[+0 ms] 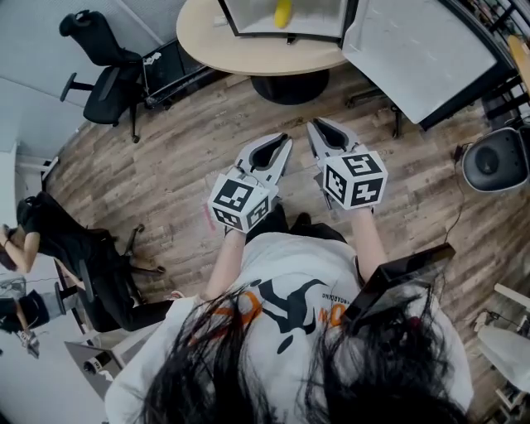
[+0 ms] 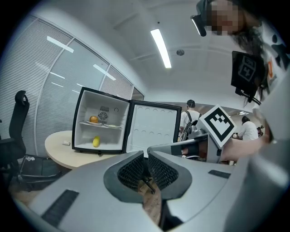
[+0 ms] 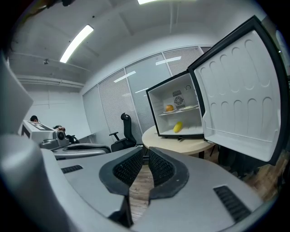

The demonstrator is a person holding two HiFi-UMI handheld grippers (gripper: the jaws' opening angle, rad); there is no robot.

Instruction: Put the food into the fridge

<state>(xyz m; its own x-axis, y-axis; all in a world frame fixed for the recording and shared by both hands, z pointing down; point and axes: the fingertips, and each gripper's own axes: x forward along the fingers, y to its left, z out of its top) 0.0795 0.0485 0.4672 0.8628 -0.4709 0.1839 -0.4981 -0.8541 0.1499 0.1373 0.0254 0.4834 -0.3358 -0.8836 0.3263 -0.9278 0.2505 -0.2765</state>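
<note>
**Head view.** The person stands on a wooden floor (image 1: 166,166) a little back from a round table (image 1: 240,50). The fridge (image 1: 248,15) sits on it with its door (image 1: 422,50) swung wide. A yellow fruit (image 1: 283,12) lies inside. The left gripper (image 1: 280,142) and the right gripper (image 1: 319,126) are held side by side, pointing at the table and well short of it. Neither carries anything.

**Left gripper view.** The left gripper (image 2: 146,155) has its jaws closed together, with only floor showing behind them. Beyond it, the fridge (image 2: 113,115) holds an orange (image 2: 93,119) on the upper shelf and the yellow fruit (image 2: 96,142) on the bottom. Both look whole and firm, and the yellow one lies on its side. The marker cube of the right gripper (image 2: 220,124) shows just to the right.

**Right gripper view.** The right gripper (image 3: 145,159) is also closed on nothing. The same two items show here, the orange (image 3: 169,108) above and the yellow fruit (image 3: 178,127) below. The door (image 3: 244,99) hangs open close by on the right. An office chair (image 3: 126,131) stands beyond the table (image 3: 181,141).

**Progress.** No food is in sight outside the fridge and both grippers are empty. The loading therefore looks done, as far as these views show. What seems left is shutting the door, if the task calls for that.
</note>
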